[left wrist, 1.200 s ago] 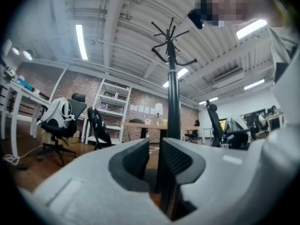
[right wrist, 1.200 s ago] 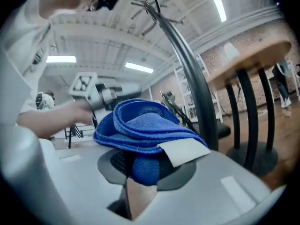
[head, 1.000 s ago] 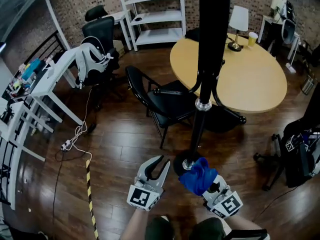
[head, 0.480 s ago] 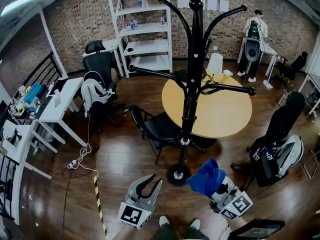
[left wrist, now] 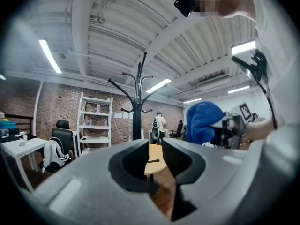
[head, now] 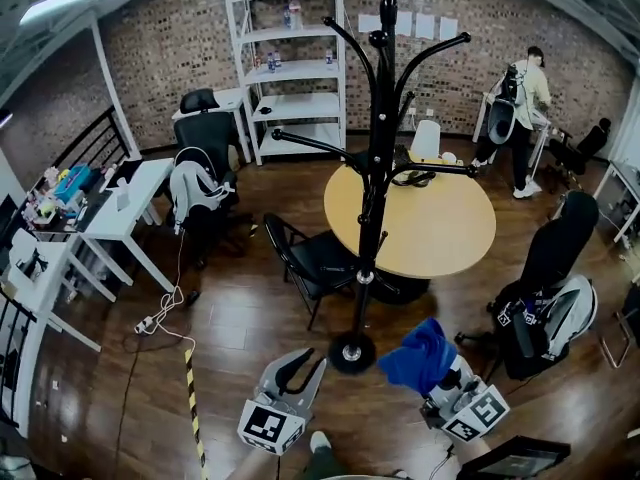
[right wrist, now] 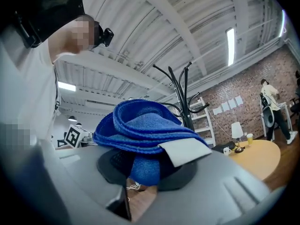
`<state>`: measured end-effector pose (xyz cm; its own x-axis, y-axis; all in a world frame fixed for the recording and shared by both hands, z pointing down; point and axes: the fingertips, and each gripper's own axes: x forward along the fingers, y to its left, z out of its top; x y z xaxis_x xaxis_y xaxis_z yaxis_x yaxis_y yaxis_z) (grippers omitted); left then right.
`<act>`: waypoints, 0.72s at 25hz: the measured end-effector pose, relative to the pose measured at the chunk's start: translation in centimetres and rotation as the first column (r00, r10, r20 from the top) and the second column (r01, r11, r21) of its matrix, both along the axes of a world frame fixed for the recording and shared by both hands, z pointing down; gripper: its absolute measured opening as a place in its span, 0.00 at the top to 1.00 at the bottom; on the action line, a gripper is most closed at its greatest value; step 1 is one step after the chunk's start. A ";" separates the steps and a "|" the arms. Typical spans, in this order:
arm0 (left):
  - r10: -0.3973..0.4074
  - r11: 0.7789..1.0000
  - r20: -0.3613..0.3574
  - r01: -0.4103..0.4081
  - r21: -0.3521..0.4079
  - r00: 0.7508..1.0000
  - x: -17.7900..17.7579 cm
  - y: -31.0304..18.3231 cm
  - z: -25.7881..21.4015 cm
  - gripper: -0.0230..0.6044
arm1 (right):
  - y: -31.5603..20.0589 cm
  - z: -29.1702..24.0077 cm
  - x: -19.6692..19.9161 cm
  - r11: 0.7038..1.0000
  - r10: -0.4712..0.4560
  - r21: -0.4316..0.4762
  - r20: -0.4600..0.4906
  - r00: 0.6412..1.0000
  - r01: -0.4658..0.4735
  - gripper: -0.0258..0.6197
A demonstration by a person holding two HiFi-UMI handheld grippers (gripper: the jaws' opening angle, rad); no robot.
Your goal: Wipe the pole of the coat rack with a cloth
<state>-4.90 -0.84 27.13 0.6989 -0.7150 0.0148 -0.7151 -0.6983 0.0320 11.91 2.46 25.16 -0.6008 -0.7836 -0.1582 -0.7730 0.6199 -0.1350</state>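
The black coat rack's pole [head: 373,178] rises from a round base [head: 352,352] on the wood floor, hooks branching near the top. My right gripper [head: 432,370] is shut on a bunched blue cloth [head: 420,354], right of the base and apart from the pole. In the right gripper view the cloth [right wrist: 143,130] covers the jaws of the right gripper [right wrist: 140,172], with the rack [right wrist: 185,102] behind. My left gripper [head: 300,368] hovers just left of the base, its jaws slightly apart and holding nothing. The left gripper view looks through the left gripper [left wrist: 155,149] at the rack [left wrist: 137,111].
A round wooden table [head: 430,218] stands behind the rack, a black folding chair [head: 310,258] to its left. White shelves [head: 295,68], a white desk [head: 120,208], an office chair [head: 195,183], a seat with bags [head: 545,288], floor tape [head: 190,393]. A person [head: 525,93] stands far back.
The head view has risen and pulled back, so the whole rack shows. Both grippers have drawn away from the pole's base; the right one carried the cloth to the right.
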 end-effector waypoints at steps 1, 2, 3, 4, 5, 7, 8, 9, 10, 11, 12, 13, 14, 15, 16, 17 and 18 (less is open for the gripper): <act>-0.017 1.000 0.004 0.017 0.004 1.000 0.2 1.0 -0.1 0.83 | 0.8 -0.3 0.5 1.000 -0.010 0.010 0.011 1.000 0.010 0.80; -0.037 0.999 0.010 0.036 0.011 0.999 0.6 2.0 -0.3 0.83 | 1.6 -0.5 1.1 1.000 -0.022 0.019 0.026 0.999 0.021 0.80; -0.058 0.998 0.015 0.058 0.016 0.998 1.0 3.2 -0.4 0.83 | 2.6 -0.8 1.7 0.999 -0.035 0.025 0.040 0.999 0.034 0.80; -0.082 0.997 0.015 0.081 0.017 0.997 1.5 4.6 -0.5 0.83 | 3.7 -0.9 2.3 0.998 -0.051 0.028 0.051 0.997 0.049 0.80; -0.104 0.995 0.010 0.104 0.012 0.995 2.2 6.1 -0.6 0.83 | 5.2 -1.0 3.1 0.997 -0.070 0.027 0.058 0.996 0.068 0.80; -0.129 0.992 -0.013 0.129 0.004 0.992 4.2 9.5 -1.0 0.83 | 8.6 -1.4 5.0 0.994 -0.106 0.030 0.056 0.993 0.105 0.80; -0.130 0.991 -0.026 0.130 0.006 0.991 5.5 11.2 -1.4 0.83 | 10.3 -1.7 6.2 0.992 -0.119 0.035 0.053 0.991 0.118 0.80; -0.129 0.991 -0.036 0.130 0.012 0.991 6.7 12.8 -1.9 0.83 | 11.9 -2.0 7.5 0.991 -0.128 0.038 0.052 0.990 0.126 0.80; -0.133 0.991 -0.042 0.134 0.016 0.990 7.8 14.4 -2.3 0.83 | 13.3 -2.3 8.8 0.991 -0.133 0.038 0.051 0.990 0.131 0.80; -0.143 0.989 -0.049 0.144 0.016 0.988 8.8 15.7 -2.7 0.83 | 14.5 -2.5 10.1 0.991 -0.133 0.034 0.047 0.990 0.132 0.80; -0.155 0.988 -0.056 0.156 0.008 0.986 9.7 16.9 -2.9 0.83 | 15.5 -2.6 11.3 0.991 -0.129 0.028 0.038 0.991 0.128 0.80; -0.165 0.986 -0.061 0.165 -0.003 0.984 10.5 17.9 -3.1 0.83 | 16.3 -2.9 12.4 0.992 -0.122 0.020 0.029 0.992 0.122 0.80; -0.173 0.985 -0.061 0.173 -0.014 0.983 11.2 18.8 -3.3 0.83 | 16.9 -3.2 13.4 0.993 -0.117 0.011 0.022 0.993 0.117 0.80; -0.180 0.984 -0.058 0.179 -0.020 0.982 11.7 19.5 -3.6 0.83 | 17.4 -3.7 14.1 0.993 -0.115 0.003 0.018 0.993 0.115 0.80; -0.187 0.982 -0.052 0.186 -0.023 0.981 12.0 20.2 -3.9 0.83 | 17.9 -4.2 14.6 0.993 -0.116 -0.005 0.018 0.993 0.116 0.80; -0.194 0.981 -0.047 0.193 -0.023 0.980 12.1 20.9 -4.1 0.83 | 18.4 -4.4 14.9 0.993 -0.119 -0.009 0.019 0.993 0.119 0.80; -0.199 0.980 -0.044 0.198 -0.020 0.979 12.0 21.5 -4.0 0.83 | 19.0 -4.3 14.9 0.992 -0.124 -0.010 0.019 0.992 0.124 0.80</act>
